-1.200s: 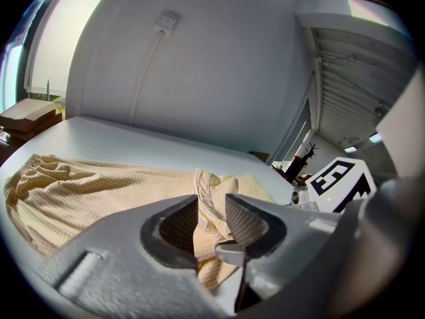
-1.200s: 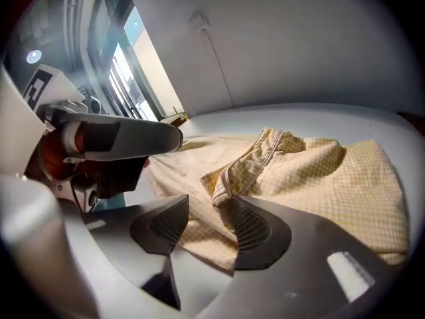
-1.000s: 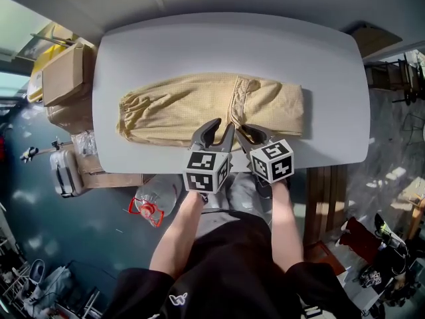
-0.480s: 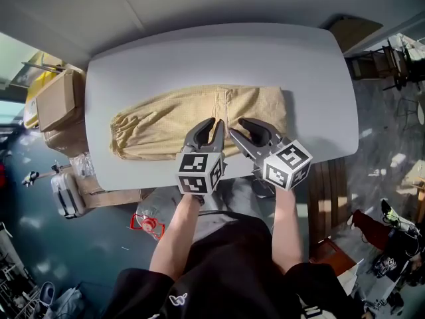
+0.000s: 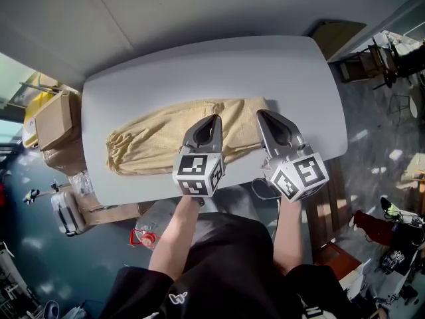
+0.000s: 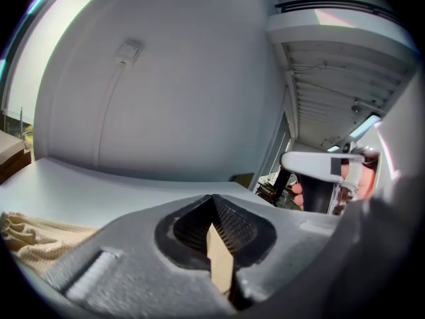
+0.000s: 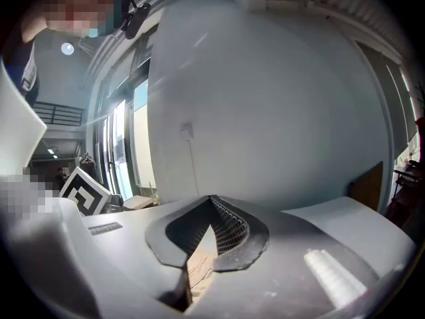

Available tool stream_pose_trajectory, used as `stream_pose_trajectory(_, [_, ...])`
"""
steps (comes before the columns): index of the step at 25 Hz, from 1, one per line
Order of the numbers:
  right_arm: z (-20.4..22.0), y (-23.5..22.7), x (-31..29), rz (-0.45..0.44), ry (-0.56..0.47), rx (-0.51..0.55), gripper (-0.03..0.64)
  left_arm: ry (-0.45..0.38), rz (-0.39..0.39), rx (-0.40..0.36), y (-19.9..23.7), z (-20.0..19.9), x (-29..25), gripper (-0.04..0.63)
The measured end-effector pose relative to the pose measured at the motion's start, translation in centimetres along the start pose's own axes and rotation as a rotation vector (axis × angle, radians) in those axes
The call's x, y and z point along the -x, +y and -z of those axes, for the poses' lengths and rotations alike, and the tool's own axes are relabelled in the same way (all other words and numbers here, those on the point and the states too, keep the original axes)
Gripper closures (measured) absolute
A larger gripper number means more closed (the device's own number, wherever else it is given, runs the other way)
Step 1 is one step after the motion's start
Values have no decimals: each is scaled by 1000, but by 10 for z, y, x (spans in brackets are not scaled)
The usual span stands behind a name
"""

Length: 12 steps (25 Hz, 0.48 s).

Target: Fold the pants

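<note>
The pants [image 5: 156, 141] lie lengthwise across the middle of the pale surface [image 5: 199, 65], gathered cuff end out at 9 o'clock and the other end at 3 o'clock, the cloth fairly flat with a few soft creases. Both grippers come in from 6 o'clock and take hold along the near edge. The left gripper [image 5: 212, 121] bites about halfway along the garment. The right gripper [image 5: 265, 117] has the end at 3 o'clock.

The left gripper view shows its jaws brought together with a strip of tan fabric [image 6: 219, 261] pinched between them. The right gripper view shows the same, a wedge of the weave [image 7: 198, 261] caught where its jaws meet. Both pairs of jaws have just been closing, and each now grips cloth and not air.

So the step in hand looks like the start of a fold: the grasp is made, and the 3 o'clock half is ready to be carried (whether across toward 9 o'clock or up toward 12 o'clock, I cannot tell from the hold alone). The next move calls for lifting both grips together and keeping them level so the edge stays taut. The layer should then be laid over squarely so its edges line up, and only after that let go. Uneven travel would likely skew the crease
</note>
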State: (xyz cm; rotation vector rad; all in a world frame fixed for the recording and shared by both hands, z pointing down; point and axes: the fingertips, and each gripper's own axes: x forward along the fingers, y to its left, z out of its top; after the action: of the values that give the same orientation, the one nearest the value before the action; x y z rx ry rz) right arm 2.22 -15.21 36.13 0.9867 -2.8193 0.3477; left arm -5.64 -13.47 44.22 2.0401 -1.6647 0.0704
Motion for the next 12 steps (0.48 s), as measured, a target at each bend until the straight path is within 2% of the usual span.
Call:
stream_pose_trajectory(6, [-25,-32,29,114,-51,24,612,-54,97,-69,-50,-33,-17,592])
stream_pose_trajectory(12, [-34,-72,58,254,-112,-11,612,-98,158,-135,-84,-58,-26,592])
